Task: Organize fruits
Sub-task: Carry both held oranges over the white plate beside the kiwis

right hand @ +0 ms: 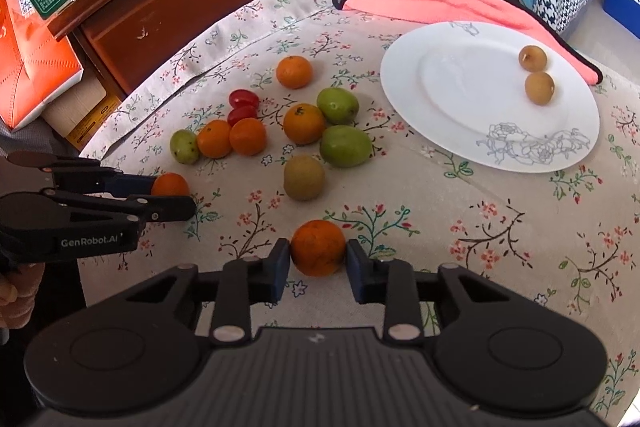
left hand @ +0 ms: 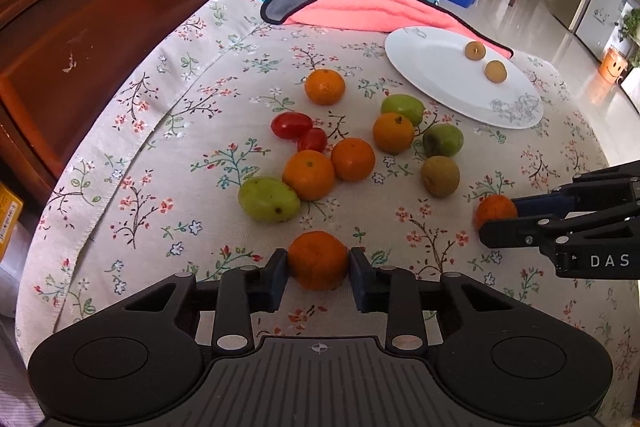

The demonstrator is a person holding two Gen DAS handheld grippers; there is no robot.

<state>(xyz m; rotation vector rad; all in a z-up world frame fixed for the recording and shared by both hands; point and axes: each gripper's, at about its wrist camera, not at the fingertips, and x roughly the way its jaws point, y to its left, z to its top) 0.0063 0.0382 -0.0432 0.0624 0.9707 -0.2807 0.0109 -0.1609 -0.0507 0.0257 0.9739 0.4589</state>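
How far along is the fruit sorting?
Early. Done: two small brown fruits sit on the white plate. In hand: the left gripper and the right gripper each clamp a tangerine, both down at the tablecloth. Left: four tangerines, two cherry tomatoes, three green fruits and a kiwi lie loose on the cloth.

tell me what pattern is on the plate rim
Grey outlined flowers on the white plate, clearest in the right wrist view.
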